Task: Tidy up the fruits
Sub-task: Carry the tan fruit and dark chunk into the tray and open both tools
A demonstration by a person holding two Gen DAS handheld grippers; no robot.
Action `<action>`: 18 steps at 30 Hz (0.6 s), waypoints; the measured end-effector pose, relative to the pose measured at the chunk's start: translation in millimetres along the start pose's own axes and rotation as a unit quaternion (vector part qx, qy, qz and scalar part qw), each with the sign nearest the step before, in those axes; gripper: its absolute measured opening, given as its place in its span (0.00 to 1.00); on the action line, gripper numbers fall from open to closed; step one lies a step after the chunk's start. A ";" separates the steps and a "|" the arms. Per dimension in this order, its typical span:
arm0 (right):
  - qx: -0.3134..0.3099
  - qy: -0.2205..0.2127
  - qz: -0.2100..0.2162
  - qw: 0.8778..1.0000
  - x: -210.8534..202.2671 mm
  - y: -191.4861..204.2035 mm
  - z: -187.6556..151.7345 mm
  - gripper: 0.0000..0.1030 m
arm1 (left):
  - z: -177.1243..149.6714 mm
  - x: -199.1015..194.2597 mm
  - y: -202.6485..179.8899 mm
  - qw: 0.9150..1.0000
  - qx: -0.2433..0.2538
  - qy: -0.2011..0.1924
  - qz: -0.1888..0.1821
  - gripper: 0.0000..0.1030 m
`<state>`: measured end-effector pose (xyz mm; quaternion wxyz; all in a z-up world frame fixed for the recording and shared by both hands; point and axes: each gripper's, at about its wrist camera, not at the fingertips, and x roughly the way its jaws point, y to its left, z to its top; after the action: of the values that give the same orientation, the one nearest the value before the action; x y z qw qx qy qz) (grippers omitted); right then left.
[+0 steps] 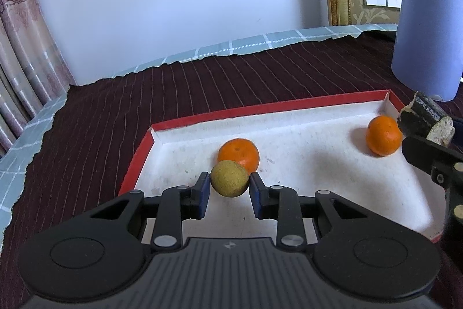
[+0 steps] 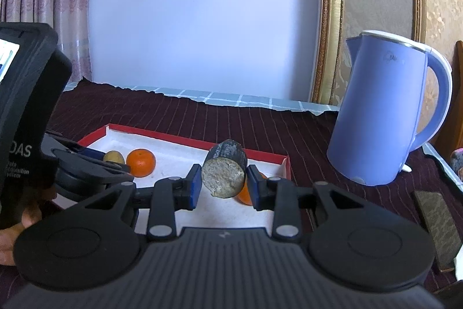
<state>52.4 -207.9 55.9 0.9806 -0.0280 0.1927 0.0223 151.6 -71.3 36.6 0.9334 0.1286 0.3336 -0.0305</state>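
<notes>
A red-rimmed white tray (image 1: 185, 122) lies on the dark cloth. My left gripper (image 1: 229, 184) is shut on a small brownish-green round fruit (image 1: 229, 178), held just above the tray floor in front of an orange (image 1: 239, 153). A second orange (image 1: 383, 139) sits at the tray's right corner. My right gripper (image 2: 223, 184) is shut on a dark-skinned cut piece with a pale end (image 2: 224, 174), over the tray's right part; it also shows in the left wrist view (image 1: 424, 118). In the right wrist view an orange (image 2: 141, 162) and the round fruit (image 2: 113, 157) lie left.
A blue electric kettle (image 2: 382, 112) stands on the dark striped cloth (image 1: 144, 94) right of the tray (image 2: 173, 161). A wall and curtains are behind the table. A dark flat object (image 2: 437, 222) lies at the right edge. A checked cloth edges the table.
</notes>
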 end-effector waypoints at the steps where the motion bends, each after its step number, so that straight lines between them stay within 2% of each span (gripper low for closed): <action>1: 0.001 0.001 0.000 1.000 1.9 -0.4 0.2 0.30 | 1.6 1.1 -1.0 1.000 0.002 0.000 0.002 0.28; 18: 0.028 0.021 -0.017 0.999 37.0 -10.2 3.0 0.31 | 18.0 24.5 -10.1 1.000 0.015 0.005 0.020 0.28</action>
<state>88.4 -216.7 45.2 0.9770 -0.0039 0.2131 -0.0008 180.2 -85.0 32.4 0.9301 0.1497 0.3351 -0.0162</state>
